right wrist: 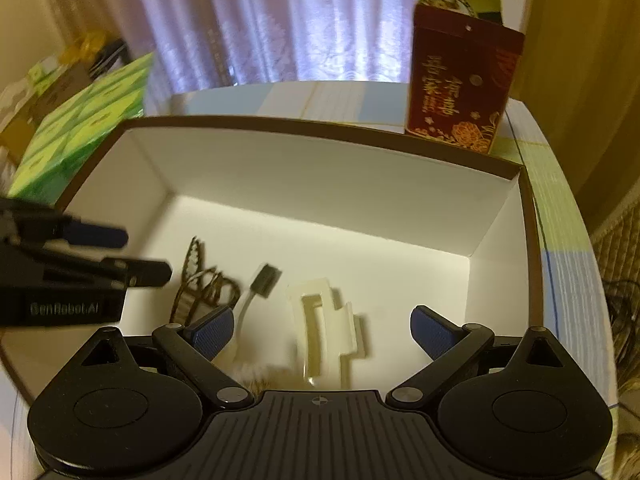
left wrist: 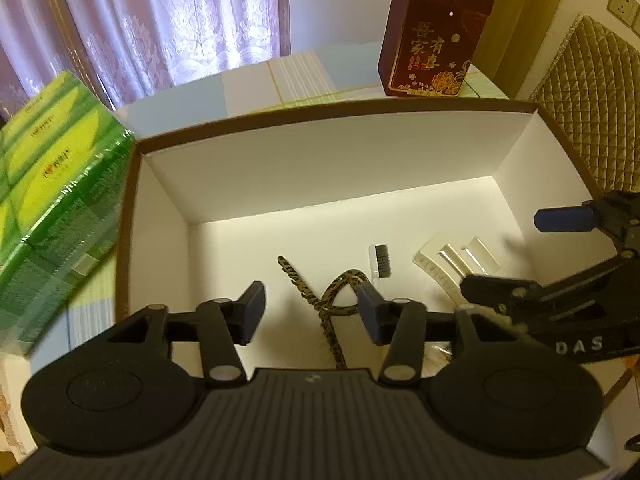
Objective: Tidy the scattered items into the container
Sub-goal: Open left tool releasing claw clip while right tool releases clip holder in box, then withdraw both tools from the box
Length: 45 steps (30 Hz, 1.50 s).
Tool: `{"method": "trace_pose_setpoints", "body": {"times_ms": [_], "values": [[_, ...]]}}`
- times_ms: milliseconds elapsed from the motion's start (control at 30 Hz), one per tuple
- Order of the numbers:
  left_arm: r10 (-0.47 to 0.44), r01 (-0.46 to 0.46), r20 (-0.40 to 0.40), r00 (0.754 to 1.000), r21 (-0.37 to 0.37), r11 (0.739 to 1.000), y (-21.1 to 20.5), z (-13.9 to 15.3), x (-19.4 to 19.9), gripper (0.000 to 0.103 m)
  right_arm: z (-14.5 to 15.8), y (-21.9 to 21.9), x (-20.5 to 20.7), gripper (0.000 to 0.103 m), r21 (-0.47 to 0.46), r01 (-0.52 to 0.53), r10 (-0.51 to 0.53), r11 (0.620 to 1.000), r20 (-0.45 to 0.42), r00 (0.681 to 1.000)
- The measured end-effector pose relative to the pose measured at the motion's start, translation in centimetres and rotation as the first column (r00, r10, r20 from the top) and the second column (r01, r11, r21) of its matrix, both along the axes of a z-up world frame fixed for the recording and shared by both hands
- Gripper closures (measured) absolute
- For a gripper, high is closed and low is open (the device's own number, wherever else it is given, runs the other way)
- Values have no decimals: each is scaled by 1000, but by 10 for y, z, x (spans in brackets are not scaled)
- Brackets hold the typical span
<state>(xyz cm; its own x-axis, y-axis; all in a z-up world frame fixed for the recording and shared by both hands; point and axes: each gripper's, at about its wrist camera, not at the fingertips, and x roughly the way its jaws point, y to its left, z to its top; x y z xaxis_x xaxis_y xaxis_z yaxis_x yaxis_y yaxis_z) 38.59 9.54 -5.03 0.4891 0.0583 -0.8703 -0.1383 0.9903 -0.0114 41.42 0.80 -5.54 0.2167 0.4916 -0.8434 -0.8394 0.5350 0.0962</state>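
Observation:
A white box with a brown rim holds a leopard-print cord, a small white brush with black bristles and a cream hair claw clip. My left gripper hangs open inside the box above the cord, holding nothing. My right gripper is wide open over the clip, which lies on the box floor between the blue pads. A pale fluffy item peeks out behind the right gripper's body.
A green shrink-wrapped pack lies against the box's left side. A dark red gift bag stands behind the far right corner. Lilac curtains hang at the back and a quilted chair back is on the right.

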Motion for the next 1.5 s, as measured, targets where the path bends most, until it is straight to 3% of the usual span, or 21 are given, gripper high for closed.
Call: {"method": "trace_pose_setpoints", "body": {"times_ms": [100,200,500,933,1500], "values": [[-1,1,9,1000,5,1000,-2,7,-6,44,6,-7,-11,3,-10,-25,26,1000,11,1000],[5,-6,9,1000,29,1000,-6,11,-13,22,8,-13,-22,3,-21,-37,38,999,29,999],[-20,18,32,999,63,998,-25,25,-39,11,20,-38,-41,3,-6,-5,5,1000,49,999],[18,-24,81,997,72,997,-40,57,-91,7,51,-74,-71,3,49,40,-46,998,109,993],[51,-61,134,990,76,995,-56,83,-165,6,74,-109,-122,3,124,57,-73,991,122,990]]}}
